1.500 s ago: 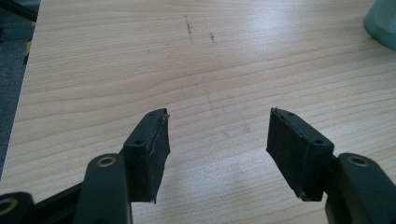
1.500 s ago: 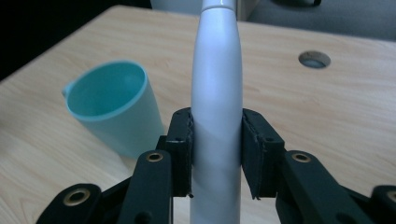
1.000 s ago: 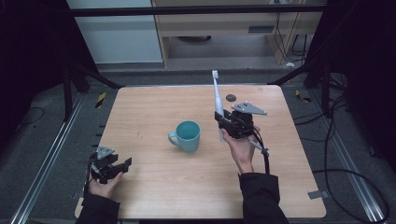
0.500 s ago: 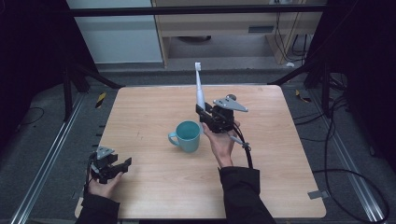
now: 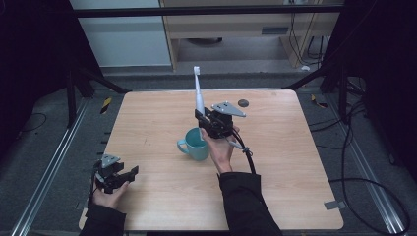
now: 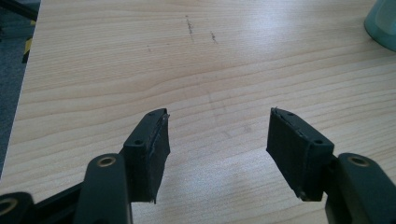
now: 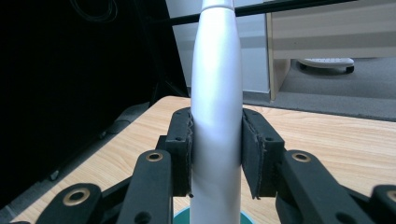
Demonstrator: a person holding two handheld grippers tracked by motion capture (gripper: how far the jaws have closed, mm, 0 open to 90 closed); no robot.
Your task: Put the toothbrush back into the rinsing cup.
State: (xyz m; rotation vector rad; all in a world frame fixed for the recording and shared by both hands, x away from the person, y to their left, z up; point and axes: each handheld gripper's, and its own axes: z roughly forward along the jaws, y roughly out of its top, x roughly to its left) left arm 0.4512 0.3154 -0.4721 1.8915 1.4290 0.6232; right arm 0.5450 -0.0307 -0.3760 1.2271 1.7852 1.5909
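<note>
A white electric toothbrush (image 5: 197, 94) stands upright, head up, clamped in my right gripper (image 5: 203, 120) directly above a teal mug (image 5: 195, 144) in the middle of the wooden table (image 5: 305, 167). In the right gripper view both pads press on the toothbrush handle (image 7: 216, 121), and the mug's rim (image 7: 180, 215) peeks out just below it. My left gripper (image 5: 129, 173) rests low at the table's front left, held by a hand. Its jaws (image 6: 215, 149) stand wide apart over bare wood with nothing between them, and the mug's edge (image 6: 382, 23) shows at the top right.
A small dark round object (image 5: 243, 103) lies near the table's far edge. Metal rails run along the floor on both sides, and cables trail on the right. Shelving stands beyond the table.
The right gripper has carried the toothbrush leftward, from right of the mug to directly over it. The left gripper has stayed where it was.
</note>
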